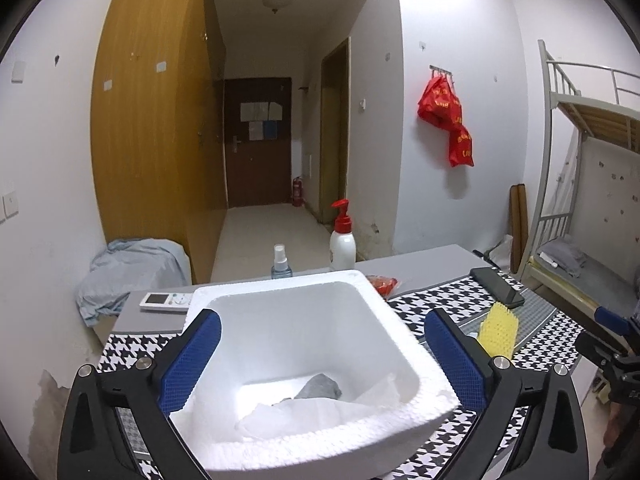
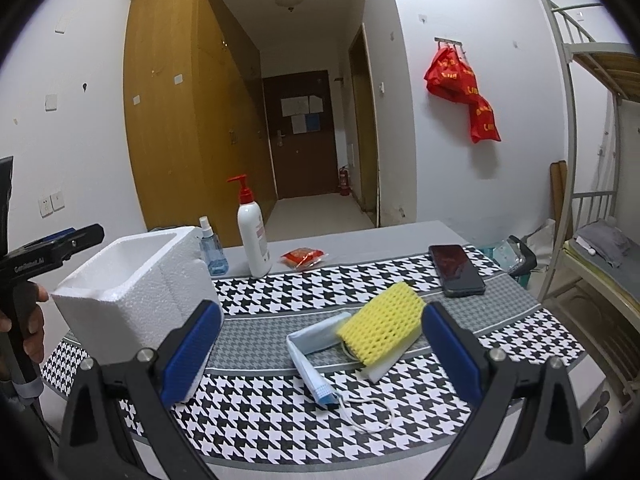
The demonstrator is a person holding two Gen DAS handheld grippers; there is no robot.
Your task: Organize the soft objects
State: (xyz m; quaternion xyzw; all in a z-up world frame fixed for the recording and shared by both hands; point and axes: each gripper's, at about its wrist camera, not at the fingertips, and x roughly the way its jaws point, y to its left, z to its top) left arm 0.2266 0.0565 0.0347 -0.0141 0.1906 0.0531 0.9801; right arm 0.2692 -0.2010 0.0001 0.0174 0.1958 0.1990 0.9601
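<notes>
A white foam box [image 1: 304,320] stands on the houndstooth tablecloth; it also shows at the left of the right wrist view [image 2: 136,280]. Inside it lie a grey soft item [image 1: 320,386] and white tissue [image 1: 304,412]. My left gripper [image 1: 320,364] is open, its blue pads on either side of the box, empty. A yellow sponge [image 2: 380,326] and a light blue face mask [image 2: 314,350] lie on the cloth. My right gripper [image 2: 320,354] is open above them, empty. The sponge shows in the left wrist view too [image 1: 498,330].
A black phone [image 2: 456,270] lies at the back right. A red-pump lotion bottle [image 2: 252,236], a small spray bottle [image 2: 212,254] and a red packet [image 2: 304,258] stand behind. A remote [image 1: 166,301] lies behind the box. A bunk bed [image 2: 592,200] is right of the table.
</notes>
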